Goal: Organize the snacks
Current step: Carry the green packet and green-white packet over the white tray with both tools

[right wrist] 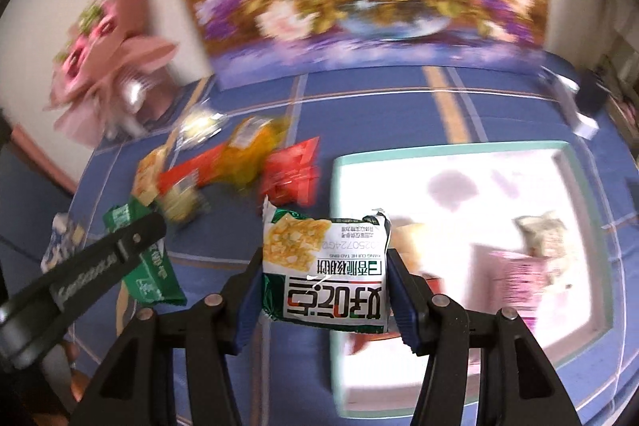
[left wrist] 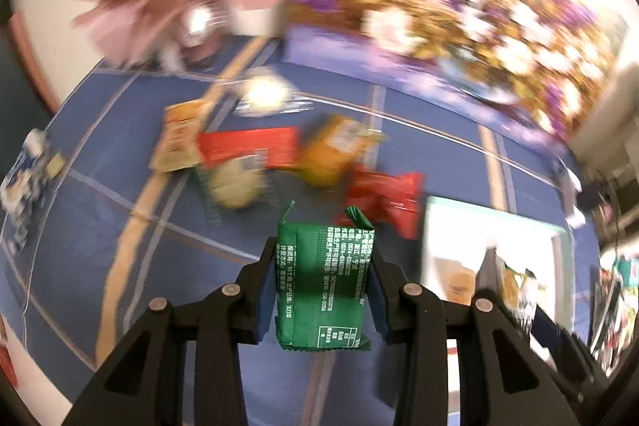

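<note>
Now, on my left wrist view, the left gripper [left wrist: 323,282] clamps a green packet [left wrist: 325,282] by its sides, above the cloth [left wrist: 100,146]. Right view: the right gripper [right wrist: 325,286] pinches a white cracker pack [right wrist: 325,274] beside the tray [right wrist: 583,162]. Both look light, crinkly, crushable; I'd grip edges gently.

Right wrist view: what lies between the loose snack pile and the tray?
Only bare blue tablecloth separates the snack pile from the tray rim, though a red packet nearly touches it. The right wrist view shows this.
</note>
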Tool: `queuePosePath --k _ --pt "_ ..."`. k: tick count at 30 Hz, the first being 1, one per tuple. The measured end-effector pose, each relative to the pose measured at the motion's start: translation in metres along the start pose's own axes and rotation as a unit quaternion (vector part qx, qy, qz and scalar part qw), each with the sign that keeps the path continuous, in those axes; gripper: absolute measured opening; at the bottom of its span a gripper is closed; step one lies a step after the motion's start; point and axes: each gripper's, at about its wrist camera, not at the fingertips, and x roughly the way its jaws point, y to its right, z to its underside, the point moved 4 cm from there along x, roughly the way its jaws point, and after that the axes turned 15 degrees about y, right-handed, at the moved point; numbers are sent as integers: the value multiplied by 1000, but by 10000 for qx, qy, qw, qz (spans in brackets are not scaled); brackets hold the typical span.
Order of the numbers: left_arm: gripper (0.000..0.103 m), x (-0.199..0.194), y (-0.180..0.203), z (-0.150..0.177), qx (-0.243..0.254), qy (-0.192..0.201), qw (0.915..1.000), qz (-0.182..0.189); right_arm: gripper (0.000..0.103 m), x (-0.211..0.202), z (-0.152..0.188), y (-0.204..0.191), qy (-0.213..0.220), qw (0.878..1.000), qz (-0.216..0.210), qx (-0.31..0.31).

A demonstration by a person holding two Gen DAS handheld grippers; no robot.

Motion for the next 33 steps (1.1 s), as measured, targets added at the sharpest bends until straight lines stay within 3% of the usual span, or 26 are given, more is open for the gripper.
queuePosePath --k 10,16,24,33 --pt "41 -3 95 19 880 -86 9934 736 59 -6 -16 109 148 9933 824 801" --pt "41 0 132 33 1107 -308 9871 1114 59 -2 -16 149 103 9873 1014 1218" --pt "41 19 158 39 1314 -451 9844 1080 59 5 -10 178 11 9834 1094 1449" --pt "41 49 174 35 1179 -575 9864 994 59 17 -6 192 -85 9798 1120 1654"
